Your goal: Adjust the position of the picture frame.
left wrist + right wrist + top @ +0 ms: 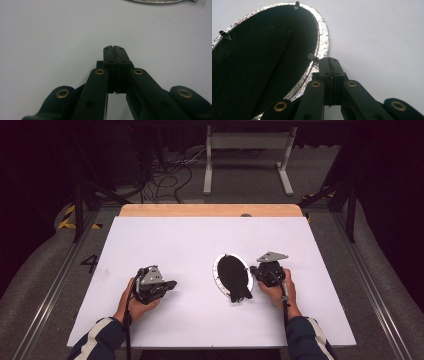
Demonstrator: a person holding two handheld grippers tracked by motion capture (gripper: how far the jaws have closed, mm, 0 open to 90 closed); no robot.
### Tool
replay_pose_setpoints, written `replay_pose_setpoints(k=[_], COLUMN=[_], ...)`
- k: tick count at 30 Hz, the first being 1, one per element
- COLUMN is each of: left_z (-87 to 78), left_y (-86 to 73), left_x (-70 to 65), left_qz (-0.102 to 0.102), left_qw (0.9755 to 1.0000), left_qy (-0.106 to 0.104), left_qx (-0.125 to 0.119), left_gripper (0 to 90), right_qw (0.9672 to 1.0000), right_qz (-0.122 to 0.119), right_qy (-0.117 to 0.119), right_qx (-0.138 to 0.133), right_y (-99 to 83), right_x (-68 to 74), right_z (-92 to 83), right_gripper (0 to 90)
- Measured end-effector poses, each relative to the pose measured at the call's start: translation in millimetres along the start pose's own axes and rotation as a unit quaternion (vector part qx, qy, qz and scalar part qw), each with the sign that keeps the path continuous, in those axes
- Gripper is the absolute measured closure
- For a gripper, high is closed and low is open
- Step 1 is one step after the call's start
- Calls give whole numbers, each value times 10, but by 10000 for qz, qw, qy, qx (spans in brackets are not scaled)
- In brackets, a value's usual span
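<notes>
Two forearms are seen low on the white tabletop (165,320). An oval picture frame (233,276) lies face down, untouched. Jaws are pressed together, empty, on the right hand-held gripper (331,60) beside its rim and on the left hand-held gripper (114,47), set well apart; handling seems not yet begun.

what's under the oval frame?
The oval frame lies back-side up on the white table: black backing with a stand flap and silvery rim show. Its face is covered. The right gripper, fingers shut, sits at the rim.
</notes>
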State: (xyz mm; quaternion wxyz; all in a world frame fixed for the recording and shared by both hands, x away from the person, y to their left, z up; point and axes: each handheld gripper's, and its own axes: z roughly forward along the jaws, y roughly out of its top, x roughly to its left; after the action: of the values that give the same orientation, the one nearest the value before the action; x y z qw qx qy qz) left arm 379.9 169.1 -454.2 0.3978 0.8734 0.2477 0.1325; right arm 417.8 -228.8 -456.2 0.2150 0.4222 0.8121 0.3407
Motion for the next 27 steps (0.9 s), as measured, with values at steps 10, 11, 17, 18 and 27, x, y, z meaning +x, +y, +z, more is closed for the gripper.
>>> replay_pose_setpoints(k=[10,11,17,18,27], left_z=[74,85,142,142,237], left_y=[80,94,138,138,248], left_x=[-35,-42,-68,-68,-117], left_qz=[75,89,121,121,151], left_qw=[9999,9999,9998,9998,9996], left_qy=[-86,-90,-142,-142,-239], left_qx=[-39,-49,-41,-41,-65], left_gripper=[889,889,890,889,886], right_qw=[9999,9999,9996,9996,9987], right_qz=[-131,-141,-221,-221,-299], right_qy=[79,92,149,149,414], right_qx=[7,10,18,18,65], right_y=[3,1,-9,-9,-71], right_x=[94,105,180,180,350], right_z=[-4,-7,-25,-25,-116], right_gripper=[900,900,900,900,900])
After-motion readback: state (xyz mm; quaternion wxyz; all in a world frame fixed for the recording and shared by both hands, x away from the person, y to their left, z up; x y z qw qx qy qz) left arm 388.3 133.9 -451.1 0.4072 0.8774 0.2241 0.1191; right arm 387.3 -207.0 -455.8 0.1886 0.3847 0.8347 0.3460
